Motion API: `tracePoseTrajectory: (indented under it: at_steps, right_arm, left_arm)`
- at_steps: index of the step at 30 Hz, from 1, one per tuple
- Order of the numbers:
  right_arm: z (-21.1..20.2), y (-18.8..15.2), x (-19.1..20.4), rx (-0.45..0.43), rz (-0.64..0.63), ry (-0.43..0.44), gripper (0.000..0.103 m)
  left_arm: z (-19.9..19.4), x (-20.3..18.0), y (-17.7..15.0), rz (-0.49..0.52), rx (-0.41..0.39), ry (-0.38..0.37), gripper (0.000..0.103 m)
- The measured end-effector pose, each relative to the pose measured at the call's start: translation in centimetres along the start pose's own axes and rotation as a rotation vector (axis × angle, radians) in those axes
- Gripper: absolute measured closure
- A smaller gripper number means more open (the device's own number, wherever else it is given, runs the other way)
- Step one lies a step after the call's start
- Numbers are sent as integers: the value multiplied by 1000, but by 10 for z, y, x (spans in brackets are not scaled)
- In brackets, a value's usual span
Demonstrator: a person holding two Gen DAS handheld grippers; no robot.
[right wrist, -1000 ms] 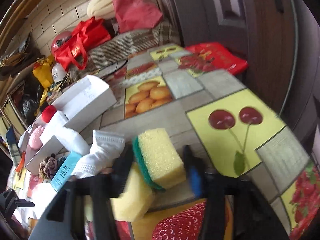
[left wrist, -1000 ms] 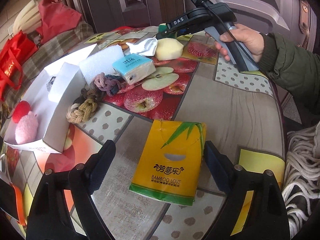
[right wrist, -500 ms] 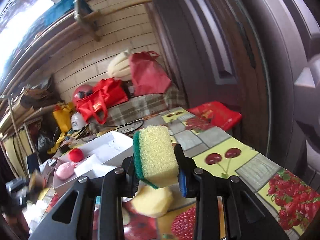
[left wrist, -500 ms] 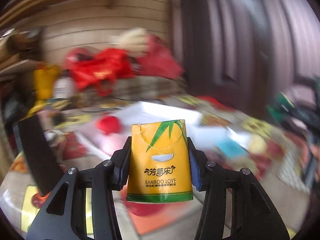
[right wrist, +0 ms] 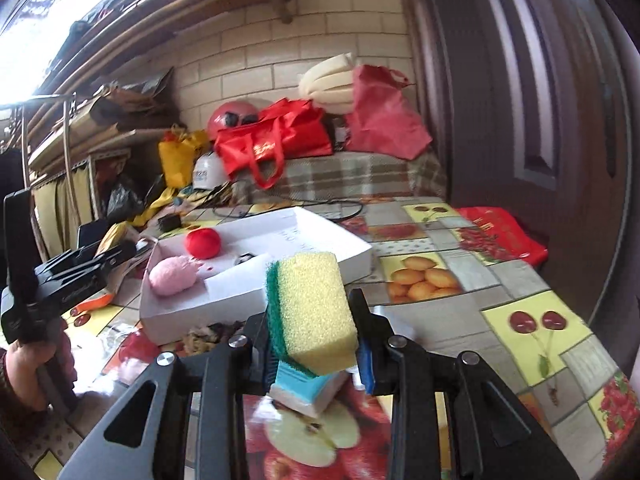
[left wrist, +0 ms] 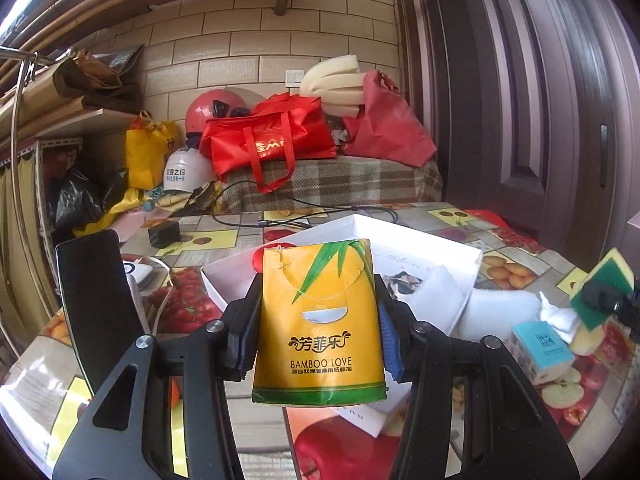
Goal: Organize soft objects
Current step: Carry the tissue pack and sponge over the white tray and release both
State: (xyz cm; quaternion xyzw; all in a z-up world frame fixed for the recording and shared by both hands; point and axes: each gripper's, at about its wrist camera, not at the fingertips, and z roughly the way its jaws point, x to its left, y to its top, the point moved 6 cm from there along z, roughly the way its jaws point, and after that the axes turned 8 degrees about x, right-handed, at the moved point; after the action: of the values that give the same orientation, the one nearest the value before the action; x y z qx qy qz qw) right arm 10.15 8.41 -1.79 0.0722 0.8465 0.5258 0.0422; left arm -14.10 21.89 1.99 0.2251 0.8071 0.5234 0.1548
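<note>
My left gripper (left wrist: 318, 336) is shut on a yellow "Bamboo Love" tissue pack (left wrist: 318, 320) and holds it upright in the air in front of the white box (left wrist: 424, 240). My right gripper (right wrist: 314, 340) is shut on a yellow sponge with a green scouring side (right wrist: 314, 312), held above a blue tissue pack (right wrist: 308, 388); the sponge also shows at the right edge of the left wrist view (left wrist: 604, 288). The white box (right wrist: 256, 304) holds a red ball (right wrist: 203, 243), a pink plush (right wrist: 174, 276) and a white foam block (left wrist: 434, 292).
The table has a fruit-print cloth (right wrist: 532, 320). A white foam piece (left wrist: 500, 312), a white glove (left wrist: 560, 318), a blue tissue pack (left wrist: 540, 346) and braided ropes (right wrist: 208, 334) lie beside the box. A black phone (left wrist: 94, 308) stands at left. Red bags (right wrist: 276, 140) sit behind.
Both grippers have lifted their loads off the table and swung towards the white box. The left closed on the tissue pack, the right on the sponge.
</note>
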Motion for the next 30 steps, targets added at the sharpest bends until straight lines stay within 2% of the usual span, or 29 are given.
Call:
tracePoseTrajectory:
  at_steps: [3,10,17,30]
  right_arm:
    - [20,1,14,41,-17,13,72]
    - [38,3,51,51,-119,30,72]
    - [64,15,66,66,-81,67,71]
    - [95,31,92,79,-72,99,71]
  left_arm:
    - [10,2,3,-2,3,23,54]
    - [32,16,10,-49,26,64,54]
    - [47,21,14,-60,37,93,54]
    - [60,24,18,-65,58,92,54]
